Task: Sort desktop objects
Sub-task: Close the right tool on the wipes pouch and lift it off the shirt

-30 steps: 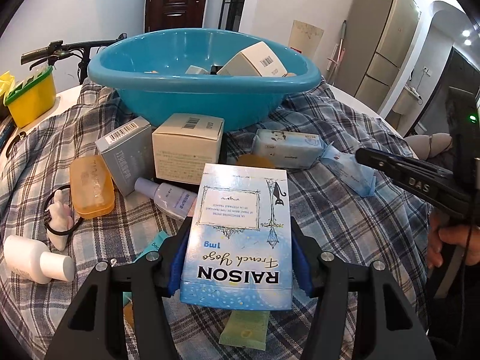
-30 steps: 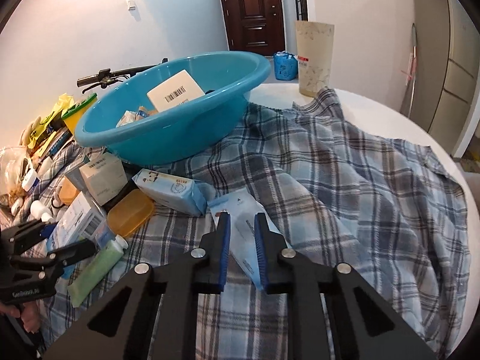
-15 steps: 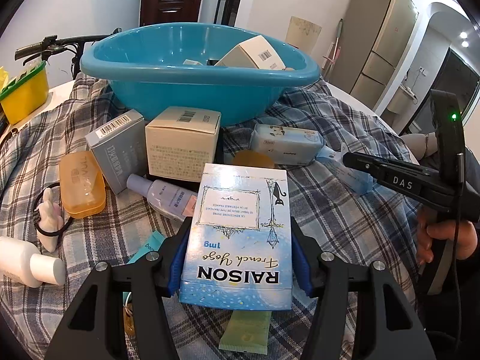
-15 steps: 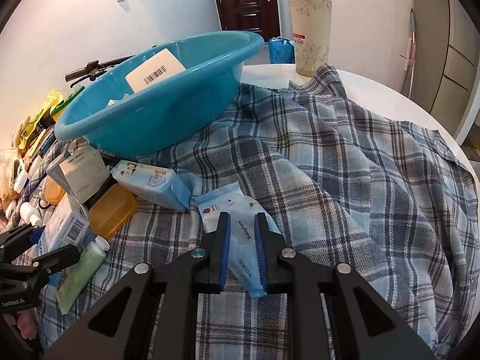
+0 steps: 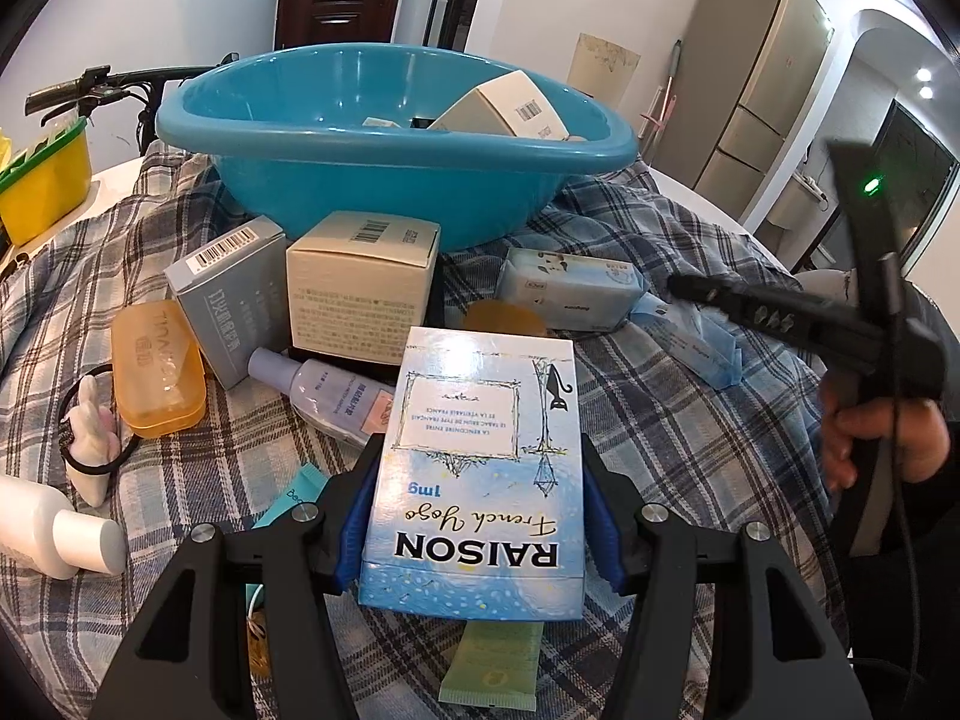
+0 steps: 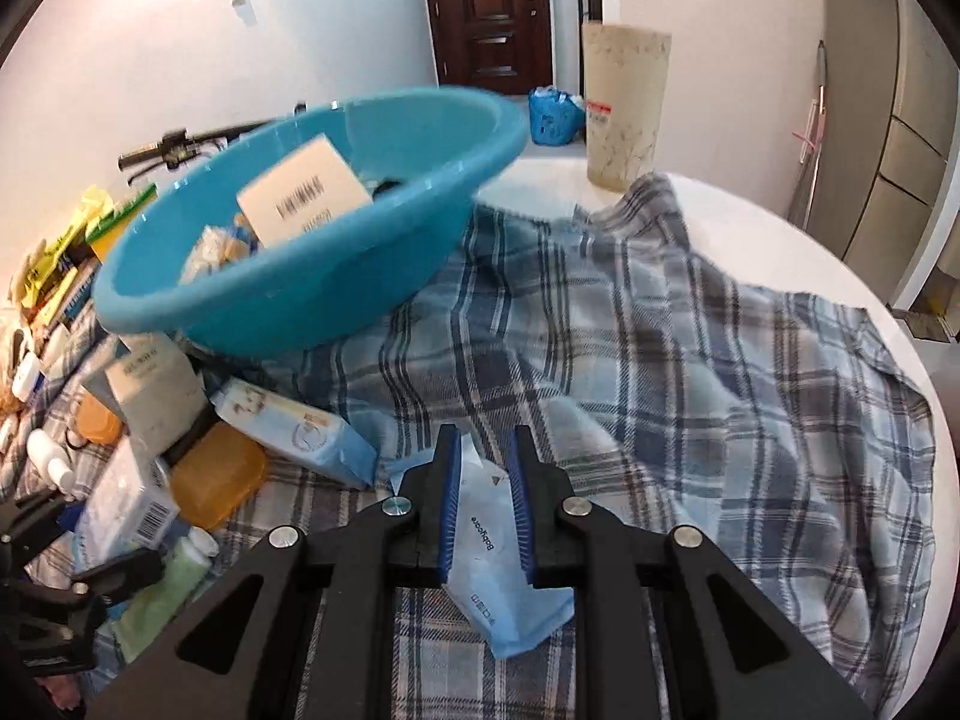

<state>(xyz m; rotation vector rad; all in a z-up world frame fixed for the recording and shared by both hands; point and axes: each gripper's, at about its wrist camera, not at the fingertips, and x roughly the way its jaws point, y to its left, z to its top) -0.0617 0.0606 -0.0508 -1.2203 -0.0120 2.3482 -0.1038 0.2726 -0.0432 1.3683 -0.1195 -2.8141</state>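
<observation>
My left gripper (image 5: pixel 477 474) is shut on a light blue RAISON box (image 5: pixel 477 468) and holds it above the plaid cloth, in front of the blue basin (image 5: pixel 390 174). The basin holds a cream box (image 5: pixel 504 108) and small items. My right gripper (image 6: pixel 485 480) is shut on a light blue wipes packet (image 6: pixel 498 564) and holds it just above the cloth, to the right of the basin (image 6: pixel 312 288). The right gripper also shows at the right of the left wrist view (image 5: pixel 780 312).
Between me and the basin lie a cream box (image 5: pixel 360 288), a grey box (image 5: pixel 234 300), an orange case (image 5: pixel 159 372), a lilac bottle (image 5: pixel 330 396), a blue tissue pack (image 5: pixel 570 294), a white bottle (image 5: pixel 54 534) and a green tube (image 5: pixel 492 654). A yellow bin (image 5: pixel 42 186) stands far left. A beige vase (image 6: pixel 624 108) stands beyond the basin.
My right gripper has lifted the wipes packet and come closer to the basin. My left gripper keeps the RAISON box and has moved a little toward the basin.
</observation>
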